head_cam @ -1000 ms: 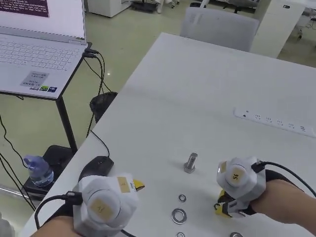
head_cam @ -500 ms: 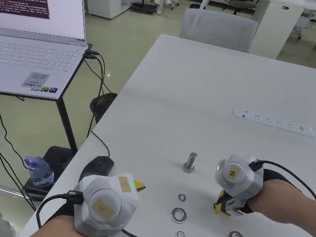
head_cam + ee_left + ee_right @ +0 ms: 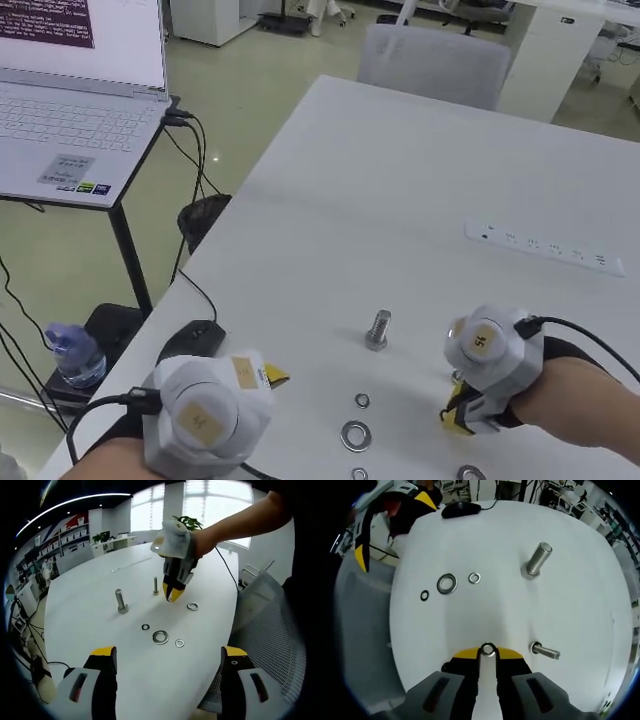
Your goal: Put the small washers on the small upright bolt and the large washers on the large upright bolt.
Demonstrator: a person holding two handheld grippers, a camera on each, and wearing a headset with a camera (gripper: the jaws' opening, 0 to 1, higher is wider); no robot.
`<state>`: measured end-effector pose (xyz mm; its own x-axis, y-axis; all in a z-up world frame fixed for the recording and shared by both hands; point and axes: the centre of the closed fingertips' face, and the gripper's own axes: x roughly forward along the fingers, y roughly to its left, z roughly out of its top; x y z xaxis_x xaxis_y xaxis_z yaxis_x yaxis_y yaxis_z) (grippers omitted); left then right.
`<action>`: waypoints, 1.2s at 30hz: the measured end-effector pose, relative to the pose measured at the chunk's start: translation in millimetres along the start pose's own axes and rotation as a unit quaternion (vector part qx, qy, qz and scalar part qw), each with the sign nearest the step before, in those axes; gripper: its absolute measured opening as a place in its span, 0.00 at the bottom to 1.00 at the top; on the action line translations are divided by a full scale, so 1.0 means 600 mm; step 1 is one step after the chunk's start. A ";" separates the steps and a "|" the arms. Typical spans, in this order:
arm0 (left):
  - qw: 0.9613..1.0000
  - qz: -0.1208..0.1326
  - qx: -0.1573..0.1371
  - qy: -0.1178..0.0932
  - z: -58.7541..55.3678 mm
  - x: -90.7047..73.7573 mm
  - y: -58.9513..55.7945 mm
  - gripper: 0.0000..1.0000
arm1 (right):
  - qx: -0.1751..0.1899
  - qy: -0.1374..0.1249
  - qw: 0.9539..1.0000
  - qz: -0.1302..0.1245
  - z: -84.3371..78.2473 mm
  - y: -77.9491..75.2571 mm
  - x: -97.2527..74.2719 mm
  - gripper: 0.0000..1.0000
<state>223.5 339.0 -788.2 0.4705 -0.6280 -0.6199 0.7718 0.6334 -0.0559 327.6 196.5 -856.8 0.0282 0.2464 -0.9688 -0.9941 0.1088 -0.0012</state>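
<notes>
My right gripper (image 3: pixel 488 653) is shut on a small washer (image 3: pixel 488 649), held just left of the small upright bolt (image 3: pixel 545 651). The large upright bolt (image 3: pixel 537 560) stands farther off. On the table lie a large washer (image 3: pixel 447 583) and two small washers (image 3: pixel 474 578) (image 3: pixel 424 595). In the left gripper view, my left gripper (image 3: pixel 168 652) is open with nothing between its jaws, short of those washers (image 3: pixel 160 637). Another large washer (image 3: pixel 192 606) lies by the right gripper (image 3: pixel 172 595). The head view shows the large bolt (image 3: pixel 377 330) between both grippers.
A white power strip (image 3: pixel 545 248) lies at the table's far right. A black mouse (image 3: pixel 190 340) with its cable sits at the table's left edge. A laptop (image 3: pixel 70 110) stands on a side stand to the left, and a grey chair (image 3: pixel 430 60) at the far end.
The right gripper, still shut on the small washer, has shifted slightly right, away from the large bolt. The head camera has tilted a little. The left gripper has held its place.
</notes>
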 end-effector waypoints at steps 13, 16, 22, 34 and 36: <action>1.000 -0.002 0.006 0.003 0.002 -0.005 -0.005 0.85 | 0.027 0.000 0.999 -0.018 -0.032 -0.019 -0.037 0.12; 1.000 -0.001 0.006 0.005 0.002 -0.005 -0.003 0.84 | 0.033 0.000 0.999 -0.022 -0.038 -0.030 -0.047 0.12; 1.000 0.000 0.006 0.003 0.008 -0.007 -0.002 0.84 | 0.038 0.001 0.999 -0.028 -0.044 -0.052 -0.058 0.12; 1.000 0.003 0.004 0.010 0.007 -0.008 0.011 0.84 | 0.036 -0.003 0.999 -0.036 -0.021 -0.088 -0.068 0.13; 1.000 0.003 0.004 0.009 0.009 -0.007 0.012 0.84 | 0.037 -0.005 0.999 -0.039 -0.018 -0.095 -0.073 0.13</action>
<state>229.2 343.5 -782.1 0.4674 -0.6162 -0.6339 0.7727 0.6331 -0.0457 381.9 169.3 -816.9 0.1068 0.2434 -0.9640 -0.9782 0.1993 -0.0580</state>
